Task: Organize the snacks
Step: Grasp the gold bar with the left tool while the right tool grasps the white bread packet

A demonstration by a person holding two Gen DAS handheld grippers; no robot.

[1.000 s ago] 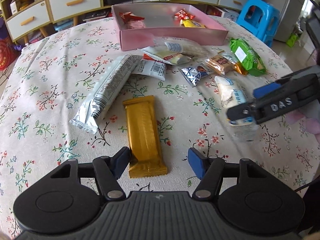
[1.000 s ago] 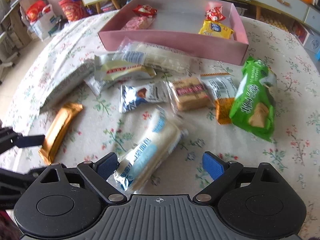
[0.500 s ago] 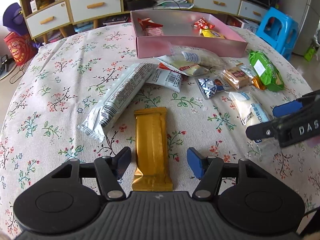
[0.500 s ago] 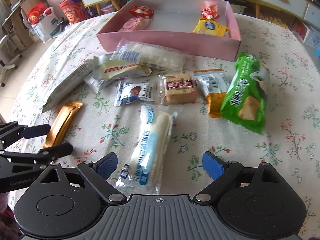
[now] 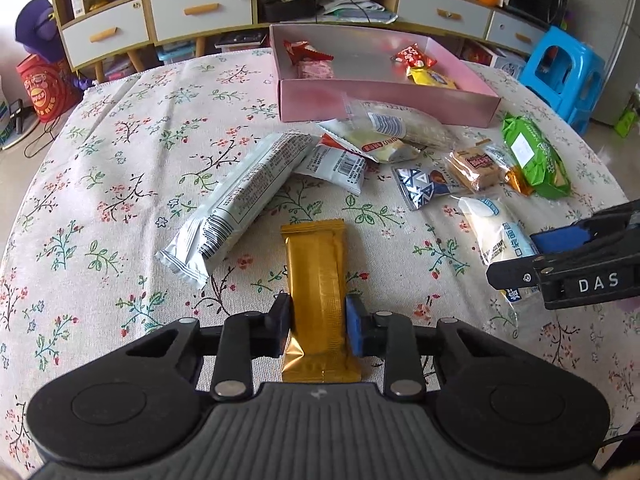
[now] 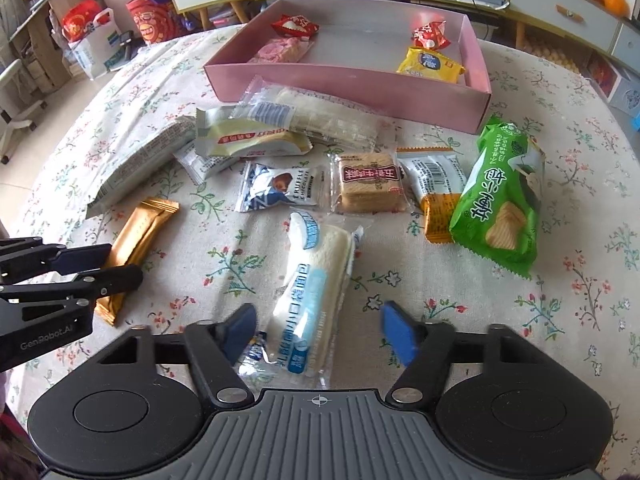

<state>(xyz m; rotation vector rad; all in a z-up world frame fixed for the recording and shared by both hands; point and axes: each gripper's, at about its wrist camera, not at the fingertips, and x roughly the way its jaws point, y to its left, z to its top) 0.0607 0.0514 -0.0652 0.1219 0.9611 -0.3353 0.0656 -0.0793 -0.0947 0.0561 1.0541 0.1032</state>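
My left tool has its jaws closing on the gold-wrapped bar, and both pads already press its sides near the end closest to me. The bar lies flat on the floral worktop and runs straight ahead of the tool. Ahead and to the left of that tool lies a long silver packet, angled away. Straight ahead and farther off stands the pink box, with a red candy, a pink wafer pack, a second red candy and a yellow packet inside.

My right tool is closing too, though its pads are not yet against anything. The white cream bread roll in clear wrap lies between them, nearer the left pad, its length running ahead of the tool. Just ahead of the roll sit a truffle chocolate pack and a biscuit pack. Ahead and to the right lies the green cracker bag, its edge over an orange-ended packet.
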